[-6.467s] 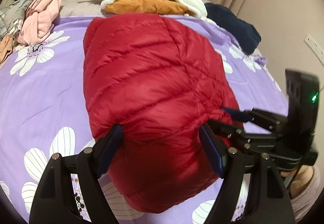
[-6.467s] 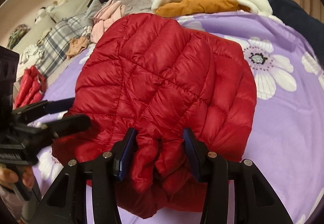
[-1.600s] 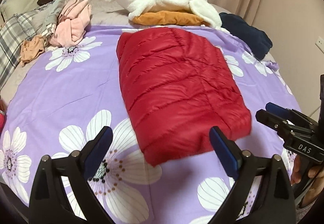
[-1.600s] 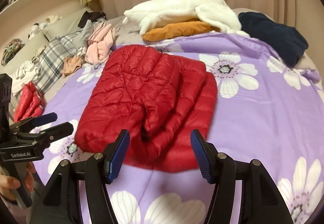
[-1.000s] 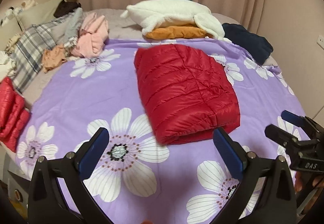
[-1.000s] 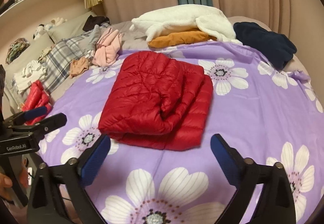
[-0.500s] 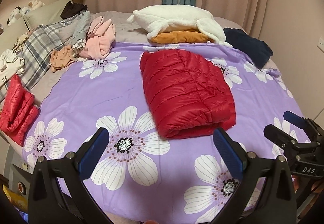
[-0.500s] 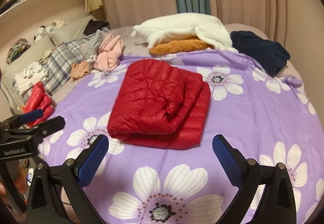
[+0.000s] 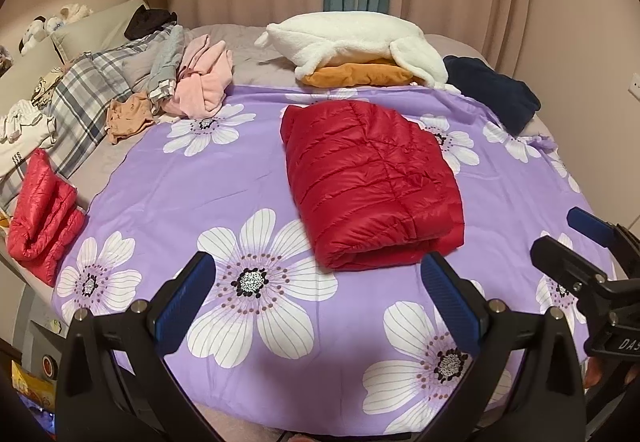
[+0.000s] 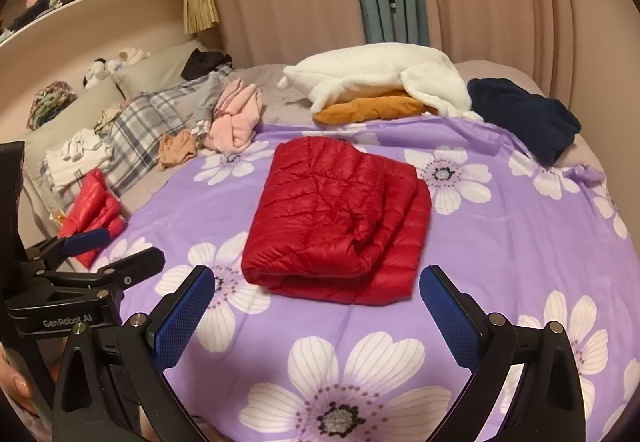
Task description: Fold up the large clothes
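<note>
Both our grippers, left (image 9: 318, 298) and right (image 10: 318, 306), have pulled back from the red puffer jacket (image 9: 370, 182) and now gape wide, holding nothing. One quilted, glossy jacket lies folded into a plump rectangle mid-bedspread (image 9: 192, 178), which is smooth purple with white flowers. One second red jacket (image 9: 40, 218) sits folded at the left edge.

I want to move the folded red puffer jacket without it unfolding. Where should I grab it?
Probably take the folded red puffer jacket at its near rounded fold edge, coming in low from the front with both tongs: the layers join there, while the right side shows loose stacked edges.
</note>
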Motion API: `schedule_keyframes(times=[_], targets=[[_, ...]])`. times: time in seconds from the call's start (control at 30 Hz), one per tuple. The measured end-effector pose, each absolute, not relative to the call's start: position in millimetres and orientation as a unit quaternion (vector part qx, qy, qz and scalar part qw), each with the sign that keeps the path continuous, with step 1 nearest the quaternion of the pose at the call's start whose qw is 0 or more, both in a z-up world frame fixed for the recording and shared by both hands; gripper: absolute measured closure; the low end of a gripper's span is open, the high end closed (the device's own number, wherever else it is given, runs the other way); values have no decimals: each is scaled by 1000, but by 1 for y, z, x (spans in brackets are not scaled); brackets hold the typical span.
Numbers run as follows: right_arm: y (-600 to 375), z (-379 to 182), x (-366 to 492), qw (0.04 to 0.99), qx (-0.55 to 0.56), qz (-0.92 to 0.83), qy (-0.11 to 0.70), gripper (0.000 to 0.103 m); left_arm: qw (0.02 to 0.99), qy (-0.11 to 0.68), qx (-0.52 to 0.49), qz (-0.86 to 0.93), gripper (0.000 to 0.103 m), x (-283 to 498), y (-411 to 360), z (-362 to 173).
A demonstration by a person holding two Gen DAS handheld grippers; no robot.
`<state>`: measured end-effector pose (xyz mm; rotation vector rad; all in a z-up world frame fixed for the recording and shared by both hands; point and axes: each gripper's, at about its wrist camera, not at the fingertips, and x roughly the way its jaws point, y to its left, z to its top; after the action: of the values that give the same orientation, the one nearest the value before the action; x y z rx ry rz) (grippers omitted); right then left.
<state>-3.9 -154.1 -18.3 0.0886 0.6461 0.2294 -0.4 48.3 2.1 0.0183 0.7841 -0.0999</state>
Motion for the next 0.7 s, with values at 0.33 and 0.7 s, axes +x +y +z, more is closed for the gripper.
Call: schedule_keyframes(times=[0.33,0.7], targets=[[-154,-19,-3,940,44,110,321,2,923,381,17,-46,0,-2,42,6],[-154,-24,-1,937,44,109,329,2,919,392,23,-42,0,-1,38,1]])
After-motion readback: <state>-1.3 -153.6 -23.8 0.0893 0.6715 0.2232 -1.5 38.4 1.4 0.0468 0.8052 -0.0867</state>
